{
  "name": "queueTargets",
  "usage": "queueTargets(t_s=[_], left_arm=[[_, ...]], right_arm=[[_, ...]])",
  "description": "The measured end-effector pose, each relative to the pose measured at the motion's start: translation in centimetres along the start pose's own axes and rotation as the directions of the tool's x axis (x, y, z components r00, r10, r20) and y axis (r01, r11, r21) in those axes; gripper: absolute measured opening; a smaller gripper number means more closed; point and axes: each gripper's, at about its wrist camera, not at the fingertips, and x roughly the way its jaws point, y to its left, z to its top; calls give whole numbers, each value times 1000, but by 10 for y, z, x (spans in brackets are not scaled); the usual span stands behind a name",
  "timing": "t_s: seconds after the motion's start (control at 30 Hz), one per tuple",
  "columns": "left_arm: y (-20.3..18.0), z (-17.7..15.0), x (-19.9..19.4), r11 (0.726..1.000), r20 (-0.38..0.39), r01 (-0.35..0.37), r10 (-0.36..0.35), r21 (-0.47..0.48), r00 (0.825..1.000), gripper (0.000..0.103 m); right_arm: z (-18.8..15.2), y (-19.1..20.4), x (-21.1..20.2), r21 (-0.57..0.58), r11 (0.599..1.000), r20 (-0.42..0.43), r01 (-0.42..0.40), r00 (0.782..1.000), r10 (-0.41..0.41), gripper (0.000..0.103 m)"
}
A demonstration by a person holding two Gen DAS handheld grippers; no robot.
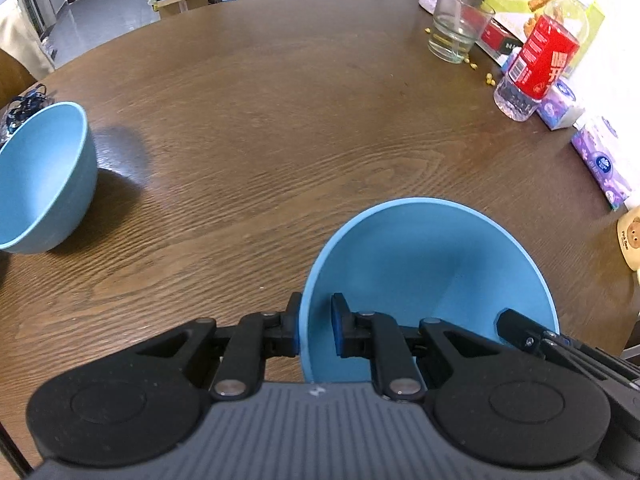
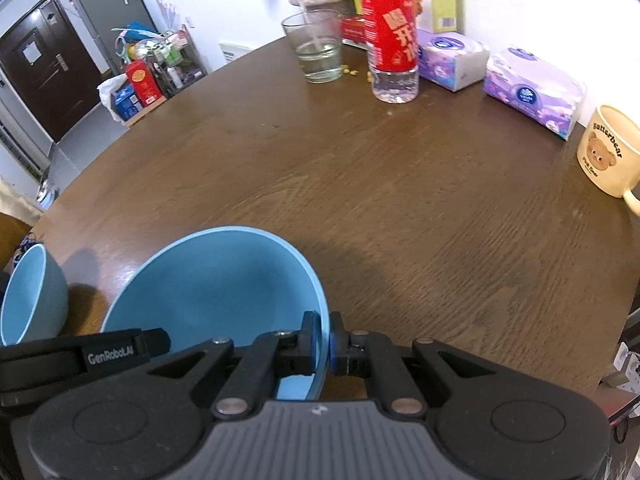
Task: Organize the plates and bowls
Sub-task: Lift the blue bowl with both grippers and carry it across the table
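Blue bowl [image 1: 432, 264] over a round brown wooden table [image 1: 280, 120], tiled floor [image 1: 100, 8] beyond

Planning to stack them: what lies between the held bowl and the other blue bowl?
Only bare table, shown in the left wrist view, between held bowl and other bowl.

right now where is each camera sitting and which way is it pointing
Left wrist: on the left gripper, looking down across the wooden table; its fingers clamp the held blue bowl by its left rim.
Right wrist: on the right gripper, same slant, clamping the right rim.
Shared: that bowl, the second blue bowl, the red-labelled bottle, and each other's gripper.
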Motion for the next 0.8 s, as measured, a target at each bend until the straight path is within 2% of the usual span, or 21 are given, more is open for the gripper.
queueTargets(t_s=[0.8], left_arm=[[-22,0,20,999,0,-11,11,38,1000,16]], right_arm=[[-4,-21,16,2,999,6,32,999,-32,6]])
